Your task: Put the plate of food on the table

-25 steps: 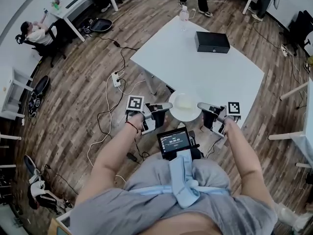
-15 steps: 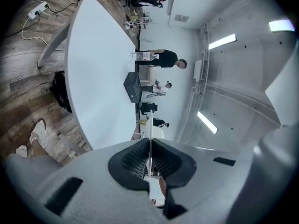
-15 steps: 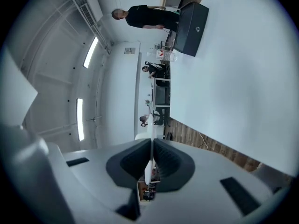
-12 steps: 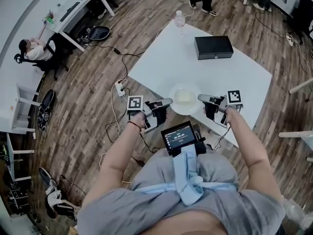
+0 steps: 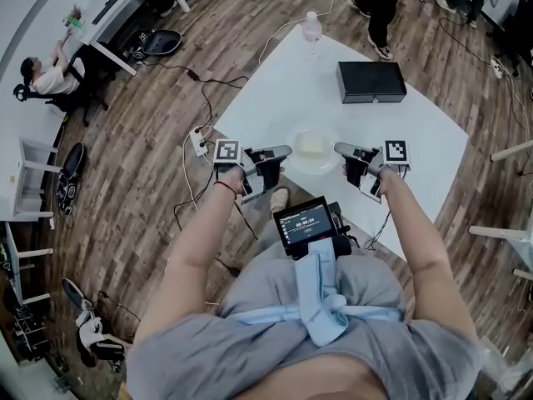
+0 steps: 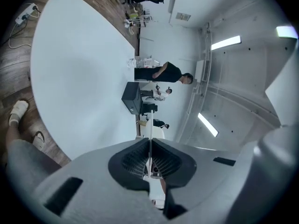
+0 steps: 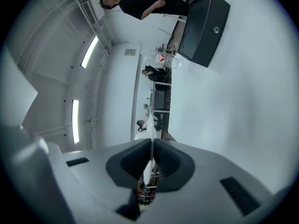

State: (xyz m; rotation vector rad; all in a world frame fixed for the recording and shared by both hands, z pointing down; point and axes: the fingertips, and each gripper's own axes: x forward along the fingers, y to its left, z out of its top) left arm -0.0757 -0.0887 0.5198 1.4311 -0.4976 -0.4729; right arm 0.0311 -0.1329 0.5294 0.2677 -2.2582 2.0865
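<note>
In the middle of the head view, the plate (image 5: 312,148) sits flat with pale food (image 5: 311,145) on it. The left hand-held gripper (image 5: 286,151) is squeezed shut on the plate's left rim. The right hand-held gripper (image 5: 340,148) is squeezed shut on its right rim. Both are just as near. The plate is over the near edge of the white surface (image 5: 416,132). I cannot tell if it touches. Farther up, a black box (image 5: 371,81) lies well apart.
</note>
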